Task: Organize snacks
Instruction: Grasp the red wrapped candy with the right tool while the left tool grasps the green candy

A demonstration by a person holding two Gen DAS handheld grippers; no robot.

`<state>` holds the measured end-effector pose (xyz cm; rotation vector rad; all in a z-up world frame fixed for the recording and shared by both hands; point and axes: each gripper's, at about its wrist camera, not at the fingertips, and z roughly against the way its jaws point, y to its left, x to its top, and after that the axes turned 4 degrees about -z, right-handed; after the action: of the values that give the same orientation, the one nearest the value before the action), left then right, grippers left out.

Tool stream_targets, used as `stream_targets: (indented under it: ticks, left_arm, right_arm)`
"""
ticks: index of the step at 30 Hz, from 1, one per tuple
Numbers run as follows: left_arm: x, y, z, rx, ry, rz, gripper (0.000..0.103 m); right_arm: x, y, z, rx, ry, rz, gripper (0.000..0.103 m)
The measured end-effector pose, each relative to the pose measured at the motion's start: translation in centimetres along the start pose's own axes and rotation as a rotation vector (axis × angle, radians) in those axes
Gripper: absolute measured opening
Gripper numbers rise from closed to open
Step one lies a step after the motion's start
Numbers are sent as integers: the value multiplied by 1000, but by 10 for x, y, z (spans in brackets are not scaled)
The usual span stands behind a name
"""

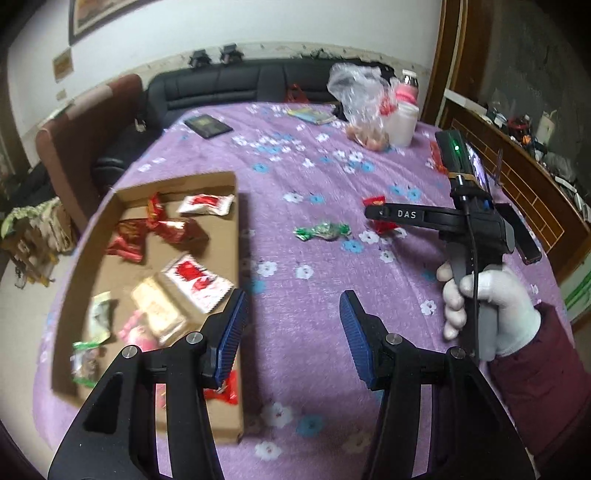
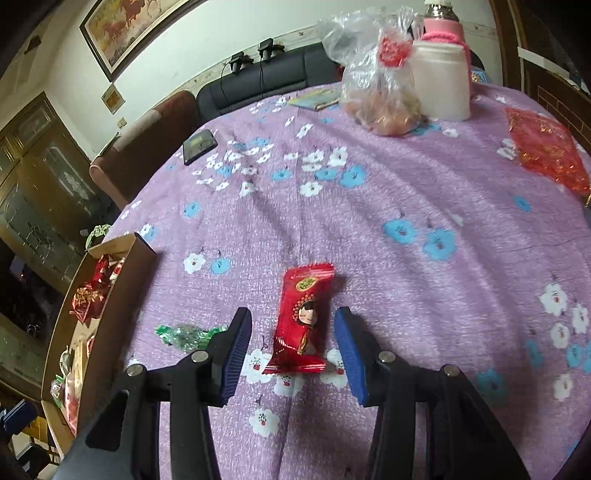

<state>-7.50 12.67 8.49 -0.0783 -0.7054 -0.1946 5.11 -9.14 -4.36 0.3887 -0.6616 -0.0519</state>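
Snacks lie in a flat cardboard box [image 1: 236, 229] on the purple flowered desk [image 2: 406, 192]. The right claw [image 2: 292, 347] is wide open, and a red snack packet [image 2: 303, 319] lies flat between its fingers. The left claw [image 1: 293, 332] is open too, holding nothing, by the box edge. A green candy [image 1: 323, 230] lies near the box.

home living room | sofa [image 1: 236, 79] | framed painting [image 2: 136, 26] | floral tablecloth [image 2: 406, 206]
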Motion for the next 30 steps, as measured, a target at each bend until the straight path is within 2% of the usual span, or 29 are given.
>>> stream_targets:
  ticks: [2,4,7,12,15,20,23,27,28,29,30]
  left_arm:
    - [8,-2,-14,-34,19,-3,52]
    - [18,-6,-30,-30,43,-21,52]
    - [32,-11,-51,-22,70,-47,52]
    - [56,-21,-91,-26,127,-101,52]
    - [69,-29,-117,-22,158,-145,52]
    - [81,-34,-152,-26,201,-186,52]
    - [80,-33,-164,-54,226,-192,52]
    - [77,-41,-163,-93,218,-210,52]
    - [76,-42,-161,-98,214,-209,47]
    - [75,-44,-160,-104,210,-207,35]
    - [73,-45,-157,-113,201,-205,29]
  right_arm:
    - [1,4,-2,-18,-7,29,50]
    - [1,9,-4,-42,-10,66,49]
    - [-1,13,-6,-80,-9,103,24]
    - [3,3,2,-107,-14,96,22]
    - [9,-11,15,-52,-21,41,22]
    - [14,-23,21,-19,-21,-8,22]
    - [14,-28,17,-6,7,-38,22]
    - [14,-33,12,13,32,-73,22]
    - [14,-33,12,14,30,-73,22]
    - [14,-32,13,13,28,-72,22]
    - [14,-32,13,13,26,-71,22]
